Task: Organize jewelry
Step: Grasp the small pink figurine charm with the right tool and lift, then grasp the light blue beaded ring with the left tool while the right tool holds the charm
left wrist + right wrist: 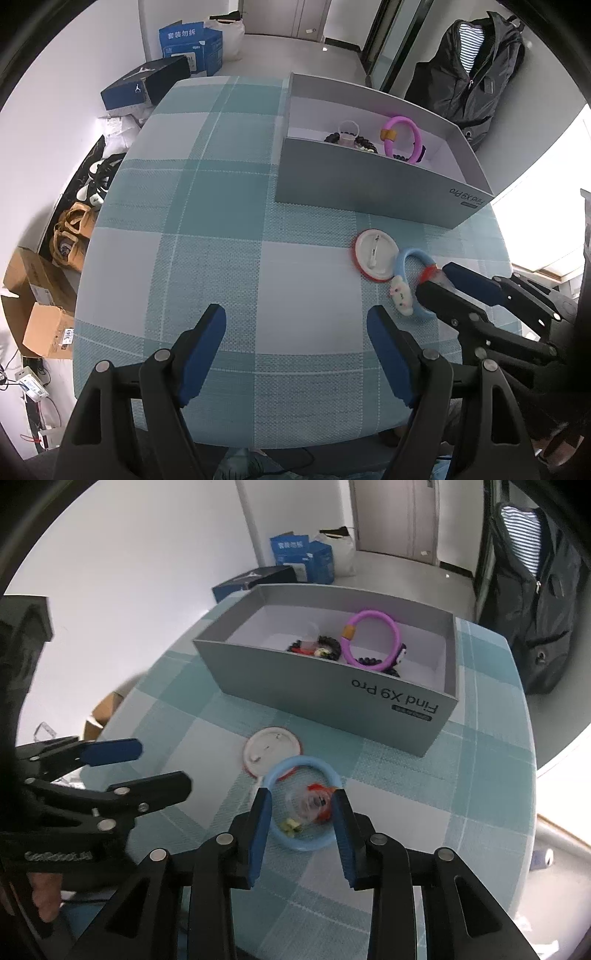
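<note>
Your left tool [297, 350] hangs over bare checked cloth at the lower middle of the left wrist view, its blue pads spread wide with nothing between them; it is released.

Your right tool [301, 823] sits at the lower centre of the right wrist view, pointing down at the counter [480, 775]. Its pads stand partly apart on either side of a small clear trinket with red and black bits [314, 801], which lies inside the light blue ring [301, 805]. The pads do not appear to press on the trinket or the ring, so this tool reads as released, with the ring beneath it on the cloth. In the left wrist view the same blue ring shows at the right, with a white plush charm [400, 295] on its near edge.

Just above the ring, touching or overlapping its far edge, a round badge [271, 751] lies face down, white back with a red rim.

Further up stands the open grey box [332, 686]. Inside it lie a purple ring [373, 638] and dark beaded bracelets [328, 646].
</note>
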### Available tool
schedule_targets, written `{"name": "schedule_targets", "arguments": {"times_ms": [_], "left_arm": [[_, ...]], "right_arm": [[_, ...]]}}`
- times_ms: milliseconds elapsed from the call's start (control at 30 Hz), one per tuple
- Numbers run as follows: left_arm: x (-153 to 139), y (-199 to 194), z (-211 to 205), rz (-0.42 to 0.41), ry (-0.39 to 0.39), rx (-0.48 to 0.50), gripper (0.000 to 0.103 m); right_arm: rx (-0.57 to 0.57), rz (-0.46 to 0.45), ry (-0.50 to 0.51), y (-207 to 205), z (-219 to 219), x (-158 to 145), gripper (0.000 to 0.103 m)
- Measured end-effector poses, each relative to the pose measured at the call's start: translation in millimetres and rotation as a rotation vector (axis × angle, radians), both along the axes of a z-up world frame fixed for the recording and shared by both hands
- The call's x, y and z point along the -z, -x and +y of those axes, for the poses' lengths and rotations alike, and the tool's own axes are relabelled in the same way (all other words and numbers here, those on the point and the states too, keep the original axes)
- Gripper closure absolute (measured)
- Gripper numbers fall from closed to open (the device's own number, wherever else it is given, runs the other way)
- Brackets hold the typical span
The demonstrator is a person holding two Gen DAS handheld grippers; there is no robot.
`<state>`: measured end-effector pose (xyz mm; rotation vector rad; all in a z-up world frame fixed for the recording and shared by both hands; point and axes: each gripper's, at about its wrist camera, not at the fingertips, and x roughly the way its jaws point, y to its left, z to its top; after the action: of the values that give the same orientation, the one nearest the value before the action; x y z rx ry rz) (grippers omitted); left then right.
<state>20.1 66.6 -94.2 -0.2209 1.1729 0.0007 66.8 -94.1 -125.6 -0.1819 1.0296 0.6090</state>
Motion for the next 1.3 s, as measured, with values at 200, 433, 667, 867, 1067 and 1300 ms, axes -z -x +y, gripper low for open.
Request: {"name": "schedule_targets", "arguments": {"times_ms": [200,433,667,867,1067,1300], "left_arm": [[-1,-3,1,-0.002,0.006,-0.002,0.028],[-5,-4,-11,-0.019,0.04,0.039,0.028],[-4,-7,-45,-0.028,0.049,0.149,0.028],[-3,-14,-81,-0.035,-0.07,0.212,0.028],[14,-23,-102,-0.003,-0.19,0.254,0.028],[9,-23,-108,-0.03,-0.197,0.272,0.028]], "right_arm": [[0.026,0.013,-0.016,-5,-6,-1,0.081],[0.077,0.03,-0.144,-11,-33,-19,0.086],[0.138,0.025,-0.217,-15,-59,-34,0.086],[0.223,0.0,-0.271,-22,-87,-56,0.086],[0.284,-0.022,-0.303,-29,-113,-71,0.086],[0.309,0.005,-0.327,-33,-129,-69,0.086]]}}
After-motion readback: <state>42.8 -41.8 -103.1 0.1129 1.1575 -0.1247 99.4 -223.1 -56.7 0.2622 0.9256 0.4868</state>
